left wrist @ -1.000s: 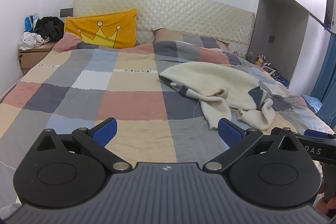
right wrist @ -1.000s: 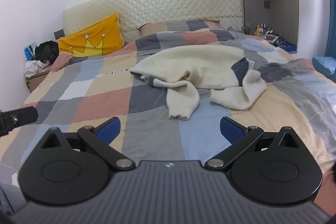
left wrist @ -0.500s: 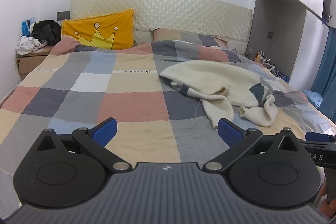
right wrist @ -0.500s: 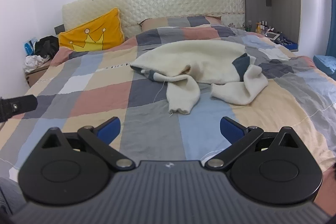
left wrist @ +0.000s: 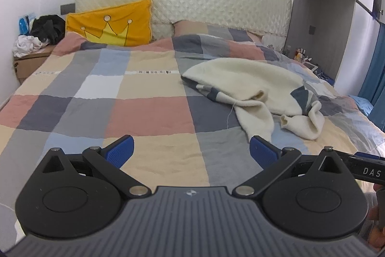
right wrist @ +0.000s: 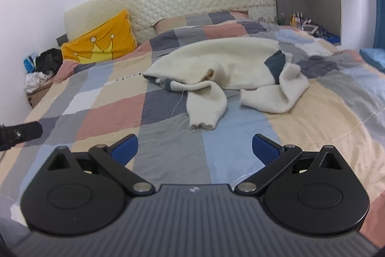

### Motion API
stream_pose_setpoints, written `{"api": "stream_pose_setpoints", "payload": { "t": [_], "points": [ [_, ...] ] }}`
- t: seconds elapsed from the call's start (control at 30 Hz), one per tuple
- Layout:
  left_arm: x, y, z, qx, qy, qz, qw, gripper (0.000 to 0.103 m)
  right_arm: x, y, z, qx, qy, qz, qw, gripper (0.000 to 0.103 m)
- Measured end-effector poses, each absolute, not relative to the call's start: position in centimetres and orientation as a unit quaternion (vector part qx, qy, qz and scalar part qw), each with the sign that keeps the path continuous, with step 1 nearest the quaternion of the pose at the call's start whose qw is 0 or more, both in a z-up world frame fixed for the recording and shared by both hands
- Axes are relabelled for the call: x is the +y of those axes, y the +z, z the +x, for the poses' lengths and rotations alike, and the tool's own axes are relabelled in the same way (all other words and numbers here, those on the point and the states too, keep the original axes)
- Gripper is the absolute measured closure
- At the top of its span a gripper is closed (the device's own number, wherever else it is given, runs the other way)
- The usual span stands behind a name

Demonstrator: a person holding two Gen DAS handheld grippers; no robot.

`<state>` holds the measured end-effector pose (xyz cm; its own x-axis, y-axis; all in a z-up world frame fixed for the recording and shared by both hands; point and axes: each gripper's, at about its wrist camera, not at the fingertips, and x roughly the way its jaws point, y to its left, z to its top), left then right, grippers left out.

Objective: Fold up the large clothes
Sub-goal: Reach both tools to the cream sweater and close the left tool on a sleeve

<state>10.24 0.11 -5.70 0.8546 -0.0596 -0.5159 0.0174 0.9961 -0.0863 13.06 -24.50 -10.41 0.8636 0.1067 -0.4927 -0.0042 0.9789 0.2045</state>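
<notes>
Closing on the garment, with both grippers empty and nothing folded yet.

Over the last second both views have drawn slightly nearer the crumpled cream knitted sweater (right wrist: 223, 74) lying on the patchwork checked bed cover (right wrist: 168, 151), right of centre. Left gripper (left wrist: 191, 151) and right gripper (right wrist: 195, 148) are spread wide, holding nothing. Judgement: approach only; sleeves lie tangled and need spreading first.

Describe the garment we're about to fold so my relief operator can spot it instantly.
Start at the bed with the patchwork checked quilt. On its right half, nearer the foot than the pillows, lies a crumpled cream sweater, both sleeves flopped toward the cameras. It is the only plain cream fuzzy item there, with one dark blue patch, unlike the yellow crown pillow.
</notes>
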Motion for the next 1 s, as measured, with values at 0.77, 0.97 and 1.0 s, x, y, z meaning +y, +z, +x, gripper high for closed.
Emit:
{"api": "stream_pose_setpoints", "payload": {
  "t": [0.77,0.97,1.0],
  "points": [
    [-4.9,-11.6,29.4,0.325,-0.035,-0.066,0.943,0.000,-27.4,-13.4,29.2,0.284,-0.015,0.257,0.924,0.000],
    [-6.9,-15.8,35.0,0.351,-0.056,-0.105,0.929,0.000,-29.8,-14.3,33.7,0.289,0.002,0.273,0.918,0.003],
    [-7.5,-16.7,36.1,0.357,-0.061,-0.111,0.926,0.000,-30.2,-14.7,34.6,0.294,0.001,0.275,0.916,0.004]
  ]
}}
